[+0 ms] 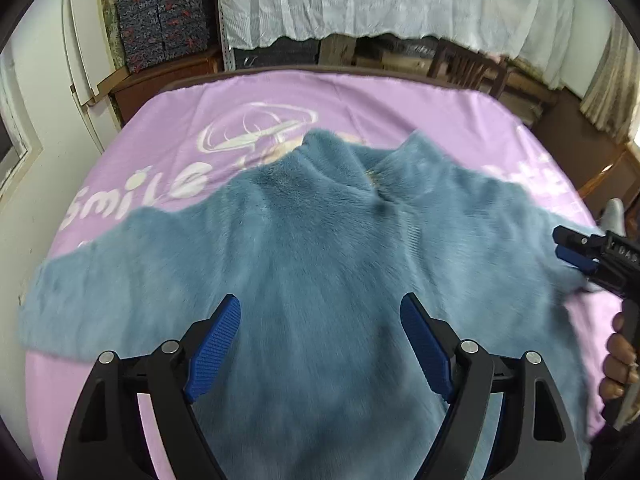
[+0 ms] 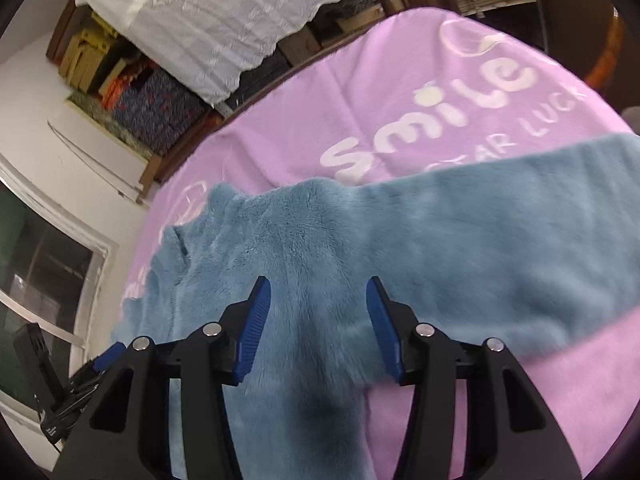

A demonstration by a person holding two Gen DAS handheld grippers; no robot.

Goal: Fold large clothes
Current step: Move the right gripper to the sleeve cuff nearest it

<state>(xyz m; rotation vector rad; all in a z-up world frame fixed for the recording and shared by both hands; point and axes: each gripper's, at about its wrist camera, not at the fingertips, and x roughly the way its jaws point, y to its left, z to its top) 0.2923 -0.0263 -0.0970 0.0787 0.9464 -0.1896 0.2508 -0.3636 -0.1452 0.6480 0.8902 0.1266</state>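
Note:
A fluffy blue sweater point(image 1: 320, 232) lies spread flat on a lilac blanket point(image 1: 168, 128) printed with "smile", collar at the far side and both sleeves stretched out. My left gripper point(image 1: 320, 300) hovers over the sweater's body, open, with nothing between its blue pads point(image 1: 214, 344). My right gripper point(image 2: 317, 280) is open over the body near one sleeve point(image 2: 500, 232), and no fabric is pinched between its pads. In the left wrist view the right gripper point(image 1: 576, 248) shows at the right edge by the sleeve end, held by a person's hand point(image 1: 618, 360). The left gripper point(image 2: 108, 360) shows at the lower left of the right wrist view.
The blanket covers a bed with a brown frame edge point(image 1: 280, 70) at the far side. Behind it hang a white lace cloth point(image 1: 380, 0) and patterned storage boxes point(image 1: 164, 24). A white wall point(image 1: 40, 140) runs along the left, wooden furniture point(image 1: 472, 64) at the back right.

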